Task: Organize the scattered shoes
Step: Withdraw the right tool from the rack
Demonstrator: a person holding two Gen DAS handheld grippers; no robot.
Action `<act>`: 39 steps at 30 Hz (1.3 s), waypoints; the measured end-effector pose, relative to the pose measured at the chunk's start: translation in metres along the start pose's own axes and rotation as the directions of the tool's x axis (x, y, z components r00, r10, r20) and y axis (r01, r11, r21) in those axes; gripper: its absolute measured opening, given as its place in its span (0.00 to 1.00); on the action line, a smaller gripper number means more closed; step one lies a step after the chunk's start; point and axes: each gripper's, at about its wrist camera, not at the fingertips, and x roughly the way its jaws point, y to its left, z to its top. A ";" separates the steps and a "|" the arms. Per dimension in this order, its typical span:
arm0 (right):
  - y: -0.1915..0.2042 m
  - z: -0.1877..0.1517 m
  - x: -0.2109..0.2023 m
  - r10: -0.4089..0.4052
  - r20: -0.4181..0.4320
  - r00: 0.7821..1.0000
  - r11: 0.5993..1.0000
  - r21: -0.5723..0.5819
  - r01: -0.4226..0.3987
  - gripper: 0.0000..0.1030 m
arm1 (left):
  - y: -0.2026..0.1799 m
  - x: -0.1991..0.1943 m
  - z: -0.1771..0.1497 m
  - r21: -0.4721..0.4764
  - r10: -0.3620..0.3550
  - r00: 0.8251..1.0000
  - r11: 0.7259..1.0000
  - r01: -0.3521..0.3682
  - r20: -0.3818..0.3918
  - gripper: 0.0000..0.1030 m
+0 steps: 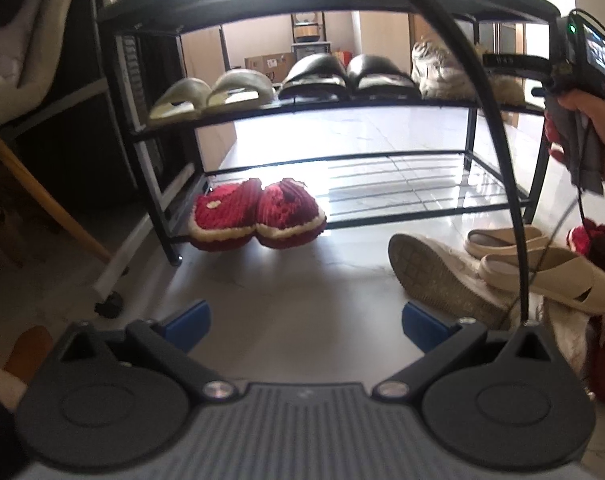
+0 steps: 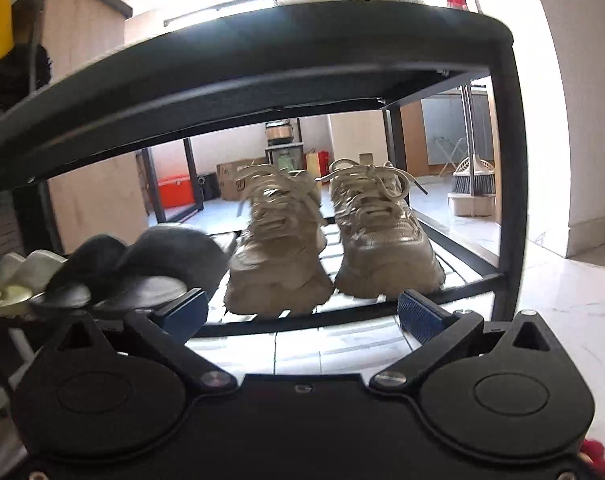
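At the bottom of the left wrist view, the left gripper (image 1: 305,326) has its blue fingers spread wide apart over bare pale floor, holding and touching nothing. Just past its right finger, at lower right, a beige shoe lying on its side (image 1: 442,276) shows its sole, with a pair of cream clogs (image 1: 542,268) resting against it and a red knitted slipper (image 1: 594,240) at the right edge. In the centre stands the black shoe rack (image 1: 262,4). A pair of red knitted slippers (image 1: 258,214) sits at the left end of its lowest tier. On the middle tier are cream slides (image 1: 210,96) at the left, black slides (image 1: 350,76) in the middle and beige sneakers (image 1: 442,68) at the right.

In the right wrist view, the right gripper (image 2: 302,314) is likewise wide open with nothing between its blue fingers. It points at the front edge of the rack's middle tier, directly before the laced beige sneakers (image 2: 334,240), which stand upright side by side, toes toward the camera. The left fingertip lies near the black slides (image 2: 150,264); whether it touches them cannot be told. The cream slides (image 2: 10,280) are at the far left.
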 end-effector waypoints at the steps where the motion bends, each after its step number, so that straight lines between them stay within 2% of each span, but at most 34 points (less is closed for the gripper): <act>1: 0.006 -0.001 -0.013 0.000 -0.023 1.000 1.000 -0.004 0.000 1.00 | 0.000 -0.007 0.001 -0.001 -0.002 1.000 1.000 0.002 0.005 0.99; 5: 0.027 -0.006 -0.055 -0.017 -0.099 0.995 0.999 -0.036 0.014 1.00 | 0.002 -0.035 0.004 -0.001 -0.009 0.999 1.000 0.009 0.031 0.99; 9: 0.048 -0.009 -0.101 -0.013 -0.133 0.991 1.000 -0.027 0.010 1.00 | 0.004 -0.064 0.006 -0.002 -0.015 0.998 1.000 0.015 0.056 0.99; 17: 0.084 -0.005 -0.187 -0.011 -0.133 0.991 0.999 0.046 0.017 1.00 | 0.007 -0.116 0.012 0.009 -0.025 0.994 1.000 0.024 0.107 1.00; 22: 0.100 -0.009 -0.229 -0.009 -0.125 0.992 0.999 0.045 0.015 1.00 | 0.009 -0.141 0.009 0.009 -0.021 0.991 1.000 0.020 0.133 1.00; 26: 0.109 -0.015 -0.258 0.003 -0.120 0.993 0.998 0.065 0.005 1.00 | 0.015 -0.151 0.004 -0.018 -0.043 0.991 0.999 0.045 0.125 1.00; 33: 0.128 -0.028 -0.297 0.005 -0.116 0.993 0.998 0.057 0.002 1.00 | 0.024 -0.157 -0.004 -0.042 -0.045 0.992 0.998 0.050 0.120 1.00; 39: 0.134 -0.038 -0.310 0.027 -0.130 0.991 0.995 0.097 -0.015 1.00 | 0.030 -0.155 -0.005 -0.047 -0.039 0.993 0.998 0.044 0.109 1.00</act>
